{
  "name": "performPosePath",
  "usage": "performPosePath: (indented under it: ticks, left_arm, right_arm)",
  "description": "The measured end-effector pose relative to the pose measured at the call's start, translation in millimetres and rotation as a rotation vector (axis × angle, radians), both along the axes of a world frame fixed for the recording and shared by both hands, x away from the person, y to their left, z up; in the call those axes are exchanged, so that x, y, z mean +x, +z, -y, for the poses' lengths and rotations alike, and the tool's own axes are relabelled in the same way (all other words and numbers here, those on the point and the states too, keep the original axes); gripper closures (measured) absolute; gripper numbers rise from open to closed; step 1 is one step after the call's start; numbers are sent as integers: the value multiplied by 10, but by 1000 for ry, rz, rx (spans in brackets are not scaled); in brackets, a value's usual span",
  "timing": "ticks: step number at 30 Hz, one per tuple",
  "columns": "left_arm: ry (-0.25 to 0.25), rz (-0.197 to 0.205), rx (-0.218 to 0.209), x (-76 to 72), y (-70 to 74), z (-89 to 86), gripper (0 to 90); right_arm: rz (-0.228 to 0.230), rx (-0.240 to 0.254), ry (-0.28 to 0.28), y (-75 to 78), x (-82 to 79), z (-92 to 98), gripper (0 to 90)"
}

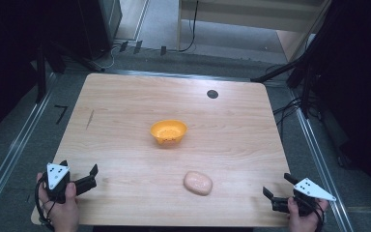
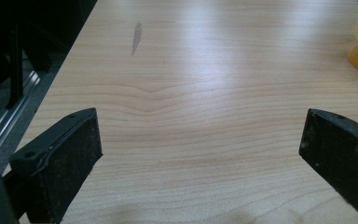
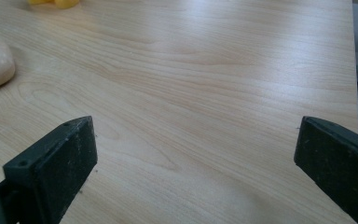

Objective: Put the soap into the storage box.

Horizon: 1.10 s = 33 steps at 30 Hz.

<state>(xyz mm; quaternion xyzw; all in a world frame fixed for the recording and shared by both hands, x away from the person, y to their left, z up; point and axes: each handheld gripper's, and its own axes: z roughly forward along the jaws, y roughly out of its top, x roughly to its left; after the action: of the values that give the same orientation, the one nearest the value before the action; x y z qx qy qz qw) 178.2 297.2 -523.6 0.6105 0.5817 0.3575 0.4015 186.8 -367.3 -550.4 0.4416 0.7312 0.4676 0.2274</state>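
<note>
We see the pale bun (image 1: 197, 182) lying on the table (image 1: 125, 96) between our grippers, nearer the right gripper (image 1: 276, 189), touching neither. Both the right and the left gripper (image 1: 79, 170) have jaws spread wide on nothing; the yellow bowl (image 1: 168, 131) sits farther back.

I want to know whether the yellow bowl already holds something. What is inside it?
In the high view the yellow bowl looks empty: just its yellow inner wall shows. The near rim hides part of the bottom. The pale oval lump lies on the table, apart from it.

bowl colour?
Yellow-orange; the bowl shows best in the high view, mid-table.
</note>
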Motion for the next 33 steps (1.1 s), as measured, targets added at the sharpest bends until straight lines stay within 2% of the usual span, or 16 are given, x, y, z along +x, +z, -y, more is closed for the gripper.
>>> performPosePath:
  ticks: [1, 2, 4, 5, 6, 9, 11, 12, 17, 18, 19, 22, 27, 33]
  left_arm:
    - [-2, 31, 4, -27, 0, 4, 0]
    - [-2, 31, 4, -27, 0, 4, 0]
    - [10, 71, 34, -68, -3, 32, 0]
    - [15, 54, 50, -59, -1, 40, 0]
    - [15, 54, 50, -59, -1, 40, 0]
    - [37, 42, 71, -40, -3, 60, 0]
    - [32, 32, 70, -36, 0, 57, 0]
    - [33, 33, 68, -37, 0, 51, 0]
    - [25, 23, 69, -29, 1, 51, 0]
    - [25, 23, 69, -29, 1, 51, 0]
    - [23, 22, 69, -27, 0, 53, 0]
    - [25, 20, 67, -21, -1, 53, 0]
    - [25, 8, 65, -13, 1, 51, 0]
    - [19, 4, 67, -8, 0, 53, 0]
  right_arm:
    - [-11, -4, 9, -2, 2, 7, 25]
    - [-11, -4, 9, -2, 2, 7, 25]
    - [-33, 1, 26, -3, 13, 16, 56]
    - [-47, 12, 24, -3, 16, 18, 66]
    - [-54, 19, 30, -2, 23, 19, 69]
    - [-73, 0, 33, 21, 30, -3, 69]
    - [-87, -39, 55, 62, 40, -33, 70]
    - [-103, -78, 68, 101, 58, -69, 69]
    - [-146, -107, 107, 164, 109, -147, 69]
    - [-146, -107, 107, 164, 109, -147, 69]
    - [-152, -135, 123, 194, 139, -190, 69]
    - [-163, -151, 133, 229, 162, -219, 71]
    - [-187, -204, 187, 355, 248, -325, 94]
    - [-200, -222, 214, 443, 316, -424, 94]
